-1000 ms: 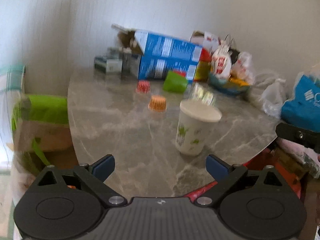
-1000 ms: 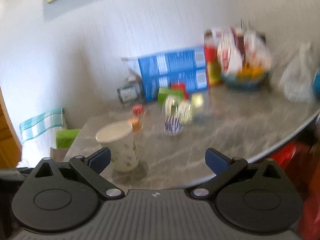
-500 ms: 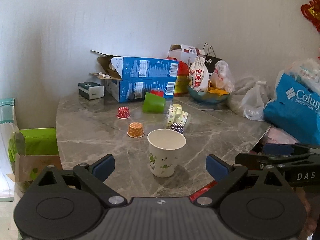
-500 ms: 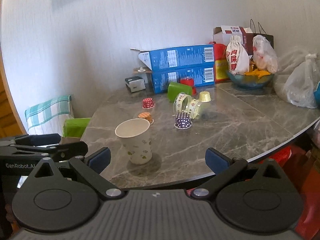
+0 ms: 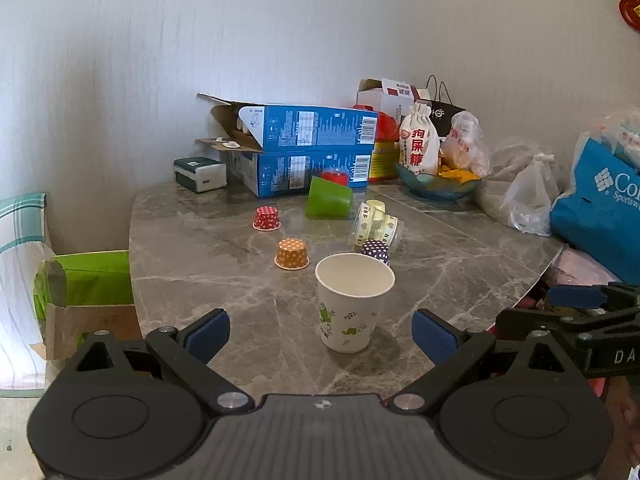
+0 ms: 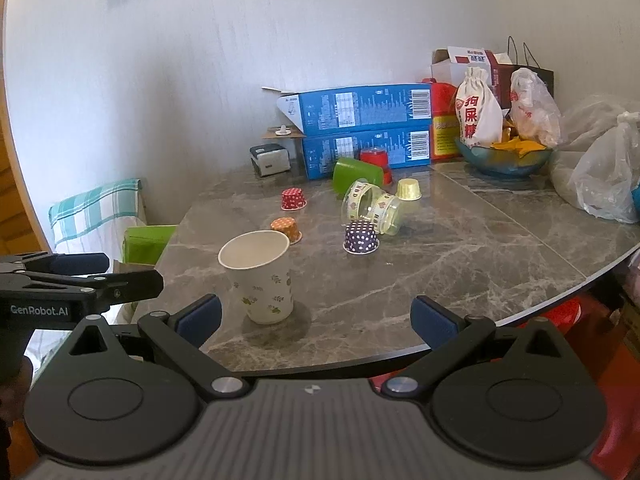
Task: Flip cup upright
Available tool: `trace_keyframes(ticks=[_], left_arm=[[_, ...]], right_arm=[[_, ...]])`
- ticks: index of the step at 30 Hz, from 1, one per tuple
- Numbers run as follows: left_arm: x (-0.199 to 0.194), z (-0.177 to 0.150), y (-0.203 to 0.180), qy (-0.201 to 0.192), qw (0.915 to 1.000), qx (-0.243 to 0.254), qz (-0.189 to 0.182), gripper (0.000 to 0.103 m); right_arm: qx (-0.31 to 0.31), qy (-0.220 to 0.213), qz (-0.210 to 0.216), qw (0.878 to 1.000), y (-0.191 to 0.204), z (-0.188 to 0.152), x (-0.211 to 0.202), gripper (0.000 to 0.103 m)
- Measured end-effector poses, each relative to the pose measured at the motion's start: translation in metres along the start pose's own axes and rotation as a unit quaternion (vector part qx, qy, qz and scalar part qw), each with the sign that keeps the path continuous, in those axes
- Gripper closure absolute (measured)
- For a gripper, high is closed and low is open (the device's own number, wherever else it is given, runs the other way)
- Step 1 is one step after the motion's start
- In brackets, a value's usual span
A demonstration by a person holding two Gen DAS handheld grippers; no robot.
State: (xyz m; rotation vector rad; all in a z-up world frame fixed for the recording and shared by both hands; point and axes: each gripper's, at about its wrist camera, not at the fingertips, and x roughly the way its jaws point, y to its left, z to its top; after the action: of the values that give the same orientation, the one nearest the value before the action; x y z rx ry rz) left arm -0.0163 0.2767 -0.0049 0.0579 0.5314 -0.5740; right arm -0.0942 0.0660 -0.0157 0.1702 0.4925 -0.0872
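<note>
The paper cup (image 5: pixel 354 302) stands upright on the table (image 5: pixel 224 264), mouth up, close to the near edge and toward the left end of that edge, with nothing touching it. The left gripper (image 5: pixel 320 330) is off the near edge, its jaws spread wide and empty, the cup sitting in the gap between them in its own view but farther in. The right gripper (image 6: pixel 316 318) is also off the near edge, jaws wide and empty; in its view the cup (image 6: pixel 260 276) is left of centre, just past the left finger (image 6: pixel 200 316). Behind the cup an orange liner (image 5: pixel 292 254) and a purple dotted liner (image 5: pixel 376 250) sit mouth down, apart from it, and a red dotted liner (image 5: pixel 267 218) lies farther back. A clear jar (image 6: pixel 370 208) lies on its side just behind the purple liner, with a yellow liner (image 6: pixel 409 190) beyond it. A green cup (image 5: pixel 329 198) lies tipped over near the far edge, in front of two stacked blue boxes (image 5: pixel 308 148) by the wall. A bowl (image 6: pixel 504 158) with a white pouch (image 6: pixel 478 108) is toward the far right corner, and a plastic bag (image 6: pixel 604 176) rests at the right edge.
</note>
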Motion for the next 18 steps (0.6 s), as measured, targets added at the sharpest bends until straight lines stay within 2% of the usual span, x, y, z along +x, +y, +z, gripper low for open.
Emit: trace_keyframes(ticks=[18], left_arm=[[-0.002,0.004,-0.003,-0.002,1.0000,-0.002,0.009,0.004]], right_arm=[[0.000,-0.004,0.015,1.000,-0.012,0.002,-0.001,0.001]])
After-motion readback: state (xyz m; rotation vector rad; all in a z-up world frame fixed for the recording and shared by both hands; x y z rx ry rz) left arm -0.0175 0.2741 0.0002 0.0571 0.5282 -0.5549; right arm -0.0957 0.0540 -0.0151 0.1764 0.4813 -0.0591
